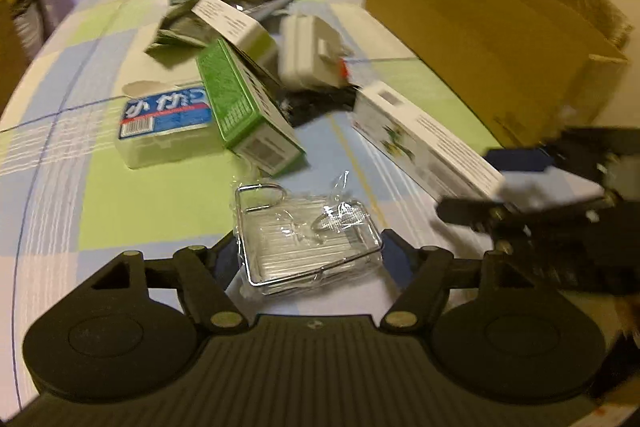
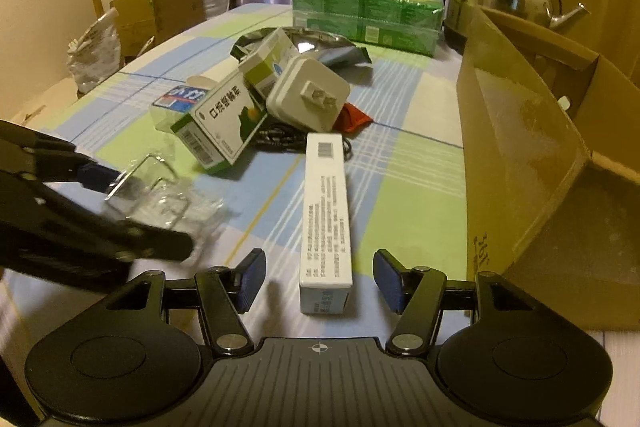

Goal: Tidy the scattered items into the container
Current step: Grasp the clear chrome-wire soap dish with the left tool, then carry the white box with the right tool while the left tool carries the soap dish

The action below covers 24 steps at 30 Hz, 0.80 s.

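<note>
Two pickups under way at once, neither closed yet. Left hand-held gripper (image 1: 310,259) spread wide around the wire rack in clear wrap (image 1: 308,241), blue pads flanking its near end (contact on either side cannot be told through the blur). Right hand-held gripper (image 2: 320,281) likewise wide open, with the near end of the long white box (image 2: 326,223) lying flat between its fingers, a gap showing on both sides.

Further ahead of both, beyond reach for now: a loose heap of the green-and-white box (image 2: 218,125), a white power adapter (image 2: 308,97), a clear plastic case with a blue label (image 1: 168,127), a black cable (image 2: 280,143) and a foil pouch (image 2: 320,45). To the right of the right gripper, just beside the white box: the open cardboard container (image 2: 532,155), tipped with its mouth toward the surface (image 2: 408,187).

Step in hand, as judged: grasping, with most of the scatter not yet put away. Next called for: squeeze each pair of fingers shut squarely across its item, lift clear of the cloth, then swing right into the container's mouth. Worth minding: the crinkly wrap on the rack likely slippery, so a bite on the wire frame rather than loose film.
</note>
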Each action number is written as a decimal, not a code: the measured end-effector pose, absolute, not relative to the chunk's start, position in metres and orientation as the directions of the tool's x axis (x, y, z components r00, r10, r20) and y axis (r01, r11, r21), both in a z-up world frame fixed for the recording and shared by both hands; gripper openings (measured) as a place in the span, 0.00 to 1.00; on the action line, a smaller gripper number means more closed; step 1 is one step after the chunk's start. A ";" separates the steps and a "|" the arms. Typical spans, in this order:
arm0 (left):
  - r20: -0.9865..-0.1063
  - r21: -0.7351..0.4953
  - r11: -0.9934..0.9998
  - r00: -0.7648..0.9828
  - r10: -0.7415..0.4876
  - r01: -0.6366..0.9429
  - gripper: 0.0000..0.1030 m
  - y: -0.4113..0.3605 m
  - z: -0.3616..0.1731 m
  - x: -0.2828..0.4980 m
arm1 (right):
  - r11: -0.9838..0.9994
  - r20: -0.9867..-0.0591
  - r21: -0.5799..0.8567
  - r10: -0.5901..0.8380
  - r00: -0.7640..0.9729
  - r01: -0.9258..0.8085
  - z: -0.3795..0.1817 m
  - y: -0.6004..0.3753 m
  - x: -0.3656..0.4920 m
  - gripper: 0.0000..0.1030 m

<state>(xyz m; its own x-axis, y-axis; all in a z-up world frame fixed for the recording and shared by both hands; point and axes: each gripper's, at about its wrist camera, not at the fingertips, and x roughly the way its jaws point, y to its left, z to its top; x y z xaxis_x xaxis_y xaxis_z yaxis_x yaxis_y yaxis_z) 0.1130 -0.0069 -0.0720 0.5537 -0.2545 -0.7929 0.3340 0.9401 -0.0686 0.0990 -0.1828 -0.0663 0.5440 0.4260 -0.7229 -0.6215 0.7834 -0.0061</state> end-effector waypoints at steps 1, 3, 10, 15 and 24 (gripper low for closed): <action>-0.792 -0.054 0.943 0.561 -0.240 0.328 0.71 -0.006 -0.072 0.111 | 0.782 -0.723 -0.008 0.426 0.544 -0.623 -0.067 -0.183 0.099 0.55; -0.785 -0.012 0.948 0.583 -0.206 0.319 0.75 -0.007 -0.072 0.108 | 0.779 -0.723 -0.013 0.425 0.544 -0.627 -0.067 -0.183 0.099 0.55; -0.772 0.051 0.954 0.618 -0.150 0.295 0.74 -0.014 -0.075 0.106 | 0.785 -0.726 0.026 0.440 0.528 -0.619 -0.067 -0.182 0.108 0.51; -0.769 0.045 0.954 0.620 -0.156 0.295 0.66 -0.010 -0.073 0.105 | 0.803 -0.739 0.146 0.477 0.475 -0.578 -0.066 -0.191 0.117 0.22; -0.762 0.011 0.956 0.622 -0.181 0.292 0.66 0.000 -0.073 0.102 | 0.844 -0.751 0.228 0.470 0.465 -0.485 -0.062 -0.217 0.112 0.23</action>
<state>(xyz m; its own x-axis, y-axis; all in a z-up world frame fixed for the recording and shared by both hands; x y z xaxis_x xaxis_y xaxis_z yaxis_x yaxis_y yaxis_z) 0.1020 0.0003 -0.0735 0.6223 -0.1810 -0.7616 0.2917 0.9565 0.0109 0.1119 -0.2169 -0.0622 0.4646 0.4695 -0.7508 -0.4849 0.8443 0.2280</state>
